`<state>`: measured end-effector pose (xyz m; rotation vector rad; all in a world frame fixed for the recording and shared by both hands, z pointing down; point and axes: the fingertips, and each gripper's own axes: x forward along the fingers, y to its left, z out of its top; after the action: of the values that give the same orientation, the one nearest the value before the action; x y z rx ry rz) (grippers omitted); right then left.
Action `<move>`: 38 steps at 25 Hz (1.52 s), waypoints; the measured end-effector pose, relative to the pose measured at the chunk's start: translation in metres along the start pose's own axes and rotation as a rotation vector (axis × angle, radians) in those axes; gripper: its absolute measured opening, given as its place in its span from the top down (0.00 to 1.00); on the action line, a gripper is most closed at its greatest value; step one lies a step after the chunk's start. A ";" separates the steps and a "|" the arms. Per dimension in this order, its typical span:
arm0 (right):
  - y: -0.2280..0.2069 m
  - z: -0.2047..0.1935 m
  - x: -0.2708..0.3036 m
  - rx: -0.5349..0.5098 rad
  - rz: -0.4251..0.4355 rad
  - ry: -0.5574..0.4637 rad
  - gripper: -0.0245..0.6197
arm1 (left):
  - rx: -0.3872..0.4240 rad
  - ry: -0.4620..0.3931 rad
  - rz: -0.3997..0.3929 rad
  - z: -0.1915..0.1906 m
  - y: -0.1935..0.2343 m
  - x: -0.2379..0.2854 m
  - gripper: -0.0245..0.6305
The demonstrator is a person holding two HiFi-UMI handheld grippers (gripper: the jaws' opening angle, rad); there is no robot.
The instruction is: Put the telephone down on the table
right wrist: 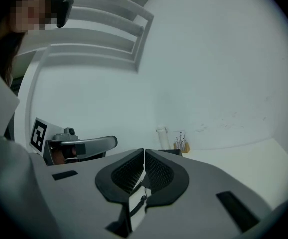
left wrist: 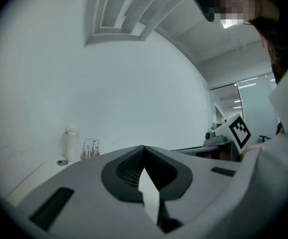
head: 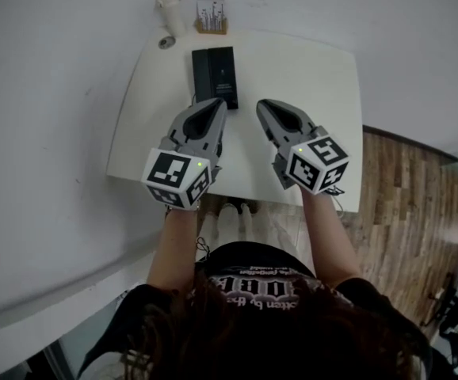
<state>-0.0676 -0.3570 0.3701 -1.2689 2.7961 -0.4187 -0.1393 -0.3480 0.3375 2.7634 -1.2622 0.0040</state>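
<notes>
The black telephone (head: 215, 76) lies flat at the far middle of the white table (head: 316, 77). My left gripper (head: 217, 104) hovers just short of the telephone's near edge, jaws shut and empty. Its closed tips (left wrist: 143, 148) point at the white wall in the left gripper view. My right gripper (head: 265, 105) is held beside it, a little right of the telephone, also shut with nothing between its pads. In the right gripper view its jaws (right wrist: 144, 152) meet with only a thin slit, and a dark edge of the telephone (right wrist: 173, 151) shows just behind them.
A white bottle (head: 169, 12) and a small holder of pens (head: 211, 16) stand at the table's far edge against the wall. A small round object (head: 166, 43) lies at the far left corner. Wooden floor (head: 403, 212) runs along the right of the table.
</notes>
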 end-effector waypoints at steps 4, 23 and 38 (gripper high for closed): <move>0.039 0.009 -0.040 -0.020 0.025 -0.057 0.91 | 0.028 -0.016 0.049 0.003 -0.032 -0.039 0.96; 0.139 0.027 -0.165 -0.078 0.014 -0.186 0.91 | 0.081 -0.158 0.102 0.050 -0.122 -0.149 0.96; 0.239 -0.003 -0.209 -0.119 -0.062 -0.184 0.91 | 0.080 -0.144 0.103 0.037 -0.146 -0.264 0.96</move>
<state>-0.1040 -0.0507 0.2958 -1.3442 2.6679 -0.1303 -0.2038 -0.0579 0.2751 2.8059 -1.4698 -0.1420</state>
